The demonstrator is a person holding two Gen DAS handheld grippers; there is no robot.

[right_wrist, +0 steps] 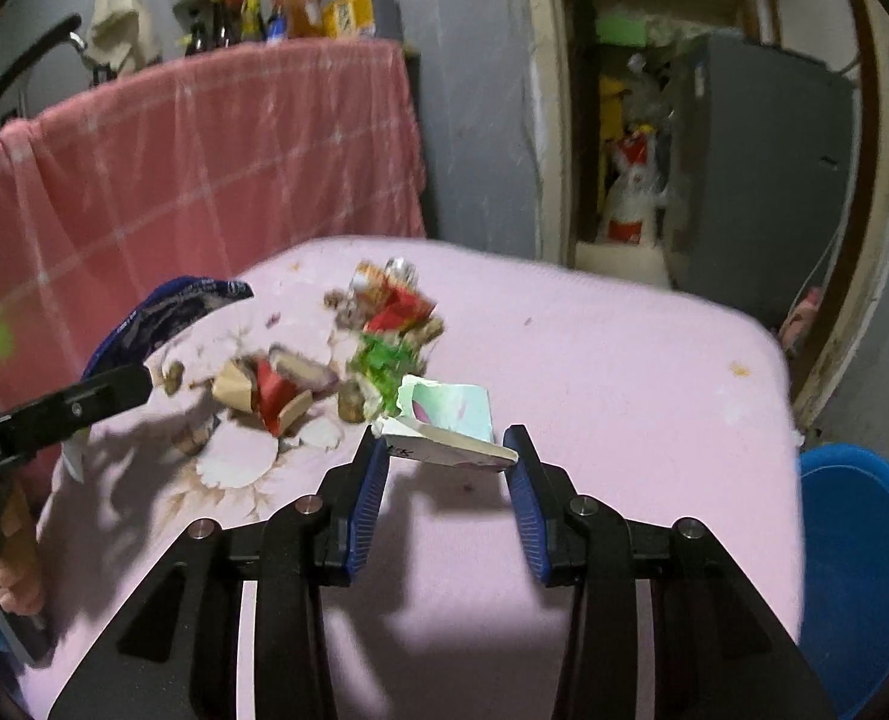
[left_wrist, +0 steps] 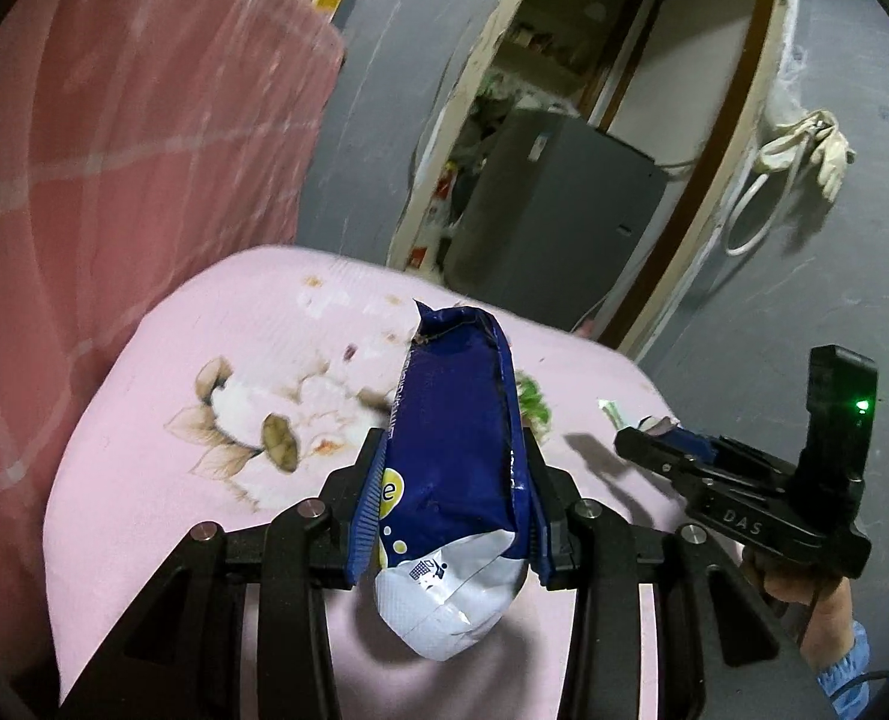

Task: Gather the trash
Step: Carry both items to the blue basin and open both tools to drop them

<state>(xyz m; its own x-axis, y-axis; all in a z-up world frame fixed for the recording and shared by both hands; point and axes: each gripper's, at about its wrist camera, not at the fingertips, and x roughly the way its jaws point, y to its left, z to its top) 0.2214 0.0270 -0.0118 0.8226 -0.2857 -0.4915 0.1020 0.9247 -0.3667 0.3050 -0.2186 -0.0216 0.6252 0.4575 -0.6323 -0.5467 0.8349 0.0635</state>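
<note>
My left gripper (left_wrist: 453, 441) is shut on a blue and white snack bag (left_wrist: 450, 468), held above the pink floral tablecloth (left_wrist: 204, 480). In the right wrist view the bag (right_wrist: 162, 312) shows at the left, in the left gripper (right_wrist: 135, 384). My right gripper (right_wrist: 446, 444) is shut on a torn white and green paper carton (right_wrist: 450, 426), its ends pressed against both blue pads. Just beyond it lies a pile of trash (right_wrist: 360, 348): red and green wrappers and brown scraps. The right gripper (left_wrist: 645, 438) also shows at the right of the left wrist view.
A blue bucket (right_wrist: 858, 570) stands below the table's right edge. A pink checked cloth (right_wrist: 204, 168) hangs behind the table, with bottles (right_wrist: 300, 6) on top. A doorway with a grey fridge (right_wrist: 750, 180) is at the back right. A hand (left_wrist: 804, 600) holds the right gripper.
</note>
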